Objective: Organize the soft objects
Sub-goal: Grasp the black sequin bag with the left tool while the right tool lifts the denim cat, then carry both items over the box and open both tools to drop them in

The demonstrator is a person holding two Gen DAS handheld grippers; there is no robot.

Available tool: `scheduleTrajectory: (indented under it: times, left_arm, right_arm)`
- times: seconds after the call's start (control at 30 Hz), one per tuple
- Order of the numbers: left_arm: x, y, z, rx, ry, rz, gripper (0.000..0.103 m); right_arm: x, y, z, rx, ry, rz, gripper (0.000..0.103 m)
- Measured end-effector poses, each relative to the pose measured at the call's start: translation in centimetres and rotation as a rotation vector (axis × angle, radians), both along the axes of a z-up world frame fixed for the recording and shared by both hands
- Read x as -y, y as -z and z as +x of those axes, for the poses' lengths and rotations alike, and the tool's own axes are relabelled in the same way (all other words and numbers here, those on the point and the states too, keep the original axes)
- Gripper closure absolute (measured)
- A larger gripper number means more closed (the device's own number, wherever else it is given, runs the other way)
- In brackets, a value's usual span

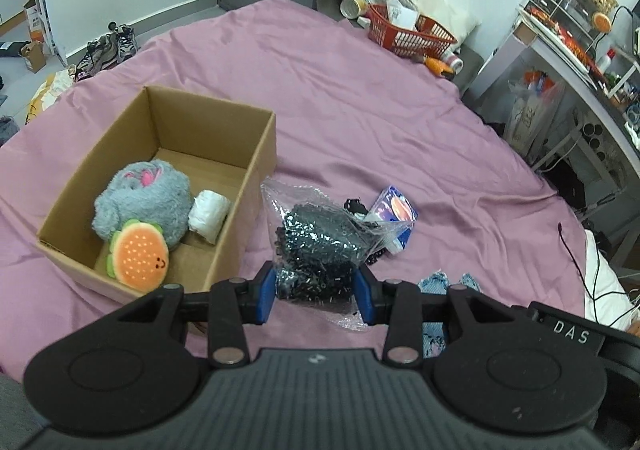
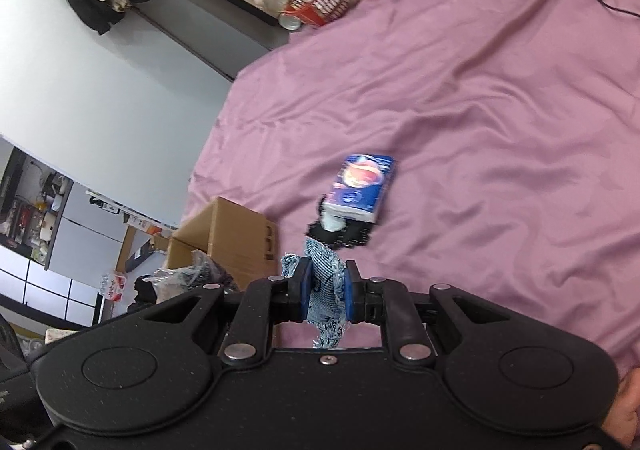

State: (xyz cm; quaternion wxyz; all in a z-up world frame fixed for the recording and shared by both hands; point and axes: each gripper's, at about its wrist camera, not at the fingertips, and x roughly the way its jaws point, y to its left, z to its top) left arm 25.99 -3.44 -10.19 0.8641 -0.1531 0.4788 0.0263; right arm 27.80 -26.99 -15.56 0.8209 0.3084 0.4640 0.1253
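My left gripper (image 1: pixel 316 292) is shut on a clear plastic bag of black pieces (image 1: pixel 320 238), held just right of the open cardboard box (image 1: pixel 256 178). In the box lie a grey plush toy (image 1: pixel 144 198), an orange burger plush (image 1: pixel 138 256) and a white roll (image 1: pixel 208 214). My right gripper (image 2: pixel 326 296) is shut on a blue-and-white knitted cloth (image 2: pixel 324 282), which also shows in the left wrist view (image 1: pixel 434 282). A blue tissue pack (image 2: pixel 360 188) lies on a black item (image 2: pixel 344 236) on the pink bedsheet (image 2: pixel 480 90).
A red basket (image 1: pixel 412 30) with bottles and clutter stands at the bed's far edge. A cluttered desk (image 1: pixel 580 62) stands to the right of the bed. Shoes (image 1: pixel 108 50) lie on the floor at the far left.
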Motion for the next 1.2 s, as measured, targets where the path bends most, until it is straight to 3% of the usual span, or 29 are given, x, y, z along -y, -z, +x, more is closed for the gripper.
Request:
scheduleTrajectory:
  times: [0.6, 1.2]
  left_arm:
    - [-5.1, -1.1, 0.5, 0.027, -0.073, -0.036, 0.063]
    - [-12.3, -1.2, 2.8, 0.033, -0.175, -0.057, 0.063]
  right_arm:
    - [-5.9, -3.5, 1.5, 0.067, -0.055, -0.03, 0.087]
    - [-11.7, -4.3, 4.8, 0.077, -0.106, -0.05, 0.087]
